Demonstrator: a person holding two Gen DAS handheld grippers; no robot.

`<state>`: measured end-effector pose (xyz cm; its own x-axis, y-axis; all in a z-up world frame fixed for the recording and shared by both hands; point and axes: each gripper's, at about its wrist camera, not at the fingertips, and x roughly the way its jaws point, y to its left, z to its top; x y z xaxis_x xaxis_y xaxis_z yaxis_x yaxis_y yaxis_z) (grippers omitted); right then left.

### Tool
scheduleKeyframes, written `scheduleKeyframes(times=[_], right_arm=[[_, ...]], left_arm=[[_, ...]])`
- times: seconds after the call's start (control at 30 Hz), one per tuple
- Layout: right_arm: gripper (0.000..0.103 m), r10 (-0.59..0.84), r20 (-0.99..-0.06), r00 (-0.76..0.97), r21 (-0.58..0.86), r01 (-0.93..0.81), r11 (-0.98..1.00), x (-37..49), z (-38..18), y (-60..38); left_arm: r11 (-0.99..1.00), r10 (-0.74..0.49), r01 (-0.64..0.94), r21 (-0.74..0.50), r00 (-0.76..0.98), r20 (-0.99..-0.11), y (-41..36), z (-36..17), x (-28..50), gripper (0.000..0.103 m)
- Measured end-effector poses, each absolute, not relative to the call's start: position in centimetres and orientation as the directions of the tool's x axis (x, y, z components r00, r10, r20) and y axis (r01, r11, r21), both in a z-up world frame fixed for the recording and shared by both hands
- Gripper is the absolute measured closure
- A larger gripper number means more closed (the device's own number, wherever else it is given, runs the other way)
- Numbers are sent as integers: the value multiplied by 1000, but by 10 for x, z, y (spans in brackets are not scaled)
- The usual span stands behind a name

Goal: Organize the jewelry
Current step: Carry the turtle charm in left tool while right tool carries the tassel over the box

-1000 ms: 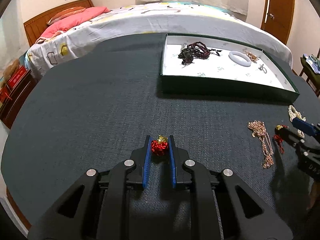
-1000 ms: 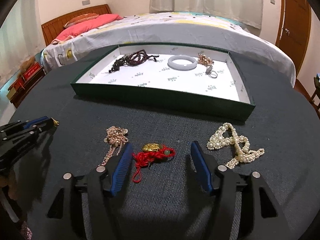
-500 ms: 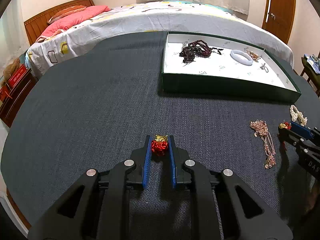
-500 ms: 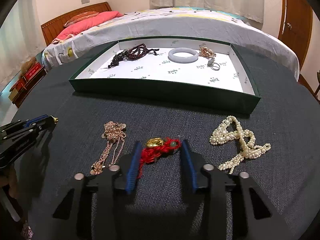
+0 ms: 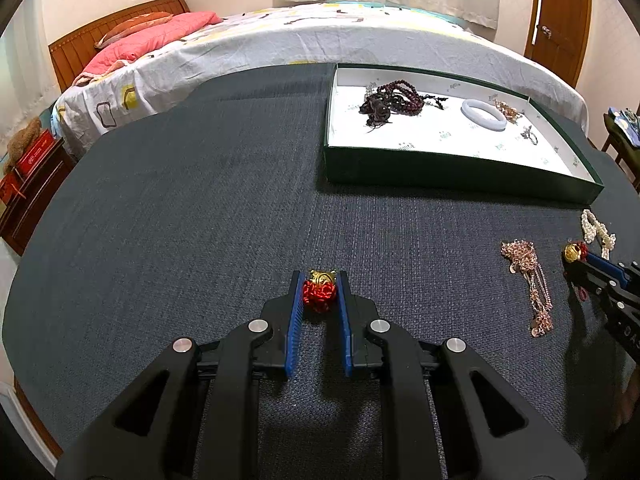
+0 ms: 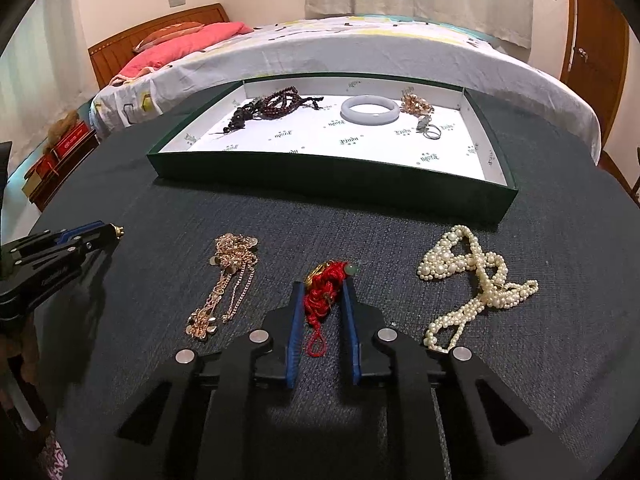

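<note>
My left gripper [image 5: 319, 280] is shut on a small red cord knot with a gold charm [image 5: 319, 291], low over the dark cloth table [image 5: 180, 220]. In the right wrist view its tip [image 6: 114, 232] shows at the far left. The jaws of my right gripper [image 6: 322, 286] are closing, and their blue pads press a bunched red cord bracelet with a gold charm and a green bead [image 6: 325, 292]. Its loop hangs down between the fingers. The green tray [image 6: 332, 178] with a white lining stands beyond both grippers.
A rose-gold chain [image 6: 228, 280] lies left of the right gripper and a pearl necklace [image 6: 476, 276] lies right of it. The tray holds dark bead bracelets [image 6: 280, 102], a pale bangle [image 6: 370, 109], a gold piece and a ring. A bed [image 5: 320, 40] stands behind the table.
The right gripper's jaws have come together from wide apart onto the red cord bracelet, bunching it up. The left gripper has kept still with its red knot.
</note>
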<state>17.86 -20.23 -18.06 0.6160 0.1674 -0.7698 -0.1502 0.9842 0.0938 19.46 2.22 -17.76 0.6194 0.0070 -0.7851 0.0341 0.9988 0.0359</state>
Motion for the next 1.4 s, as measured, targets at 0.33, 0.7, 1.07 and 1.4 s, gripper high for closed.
scheduleKeyframes(times=[0.33,0.7,1.07,1.4], right_arm=[[84,174,-732,659,103,-144,984,174,-158,-209],[84,146,-676,723,98,-109,989,181,-125,-229],[84,114,-609,785,60,-98,993,217,-98,-244],[84,78,-620,781,27,-78,997,270,-110,-256]], left_arm=[[999,-8,44,26,643,-766,22,-166,189,87],[997,-67,69,-28,680,-730,13,-137,195,87],[990,-129,140,-34,757,-640,-20,-94,237,87],[987,-137,156,-22,780,-611,-46,-89,298,87]])
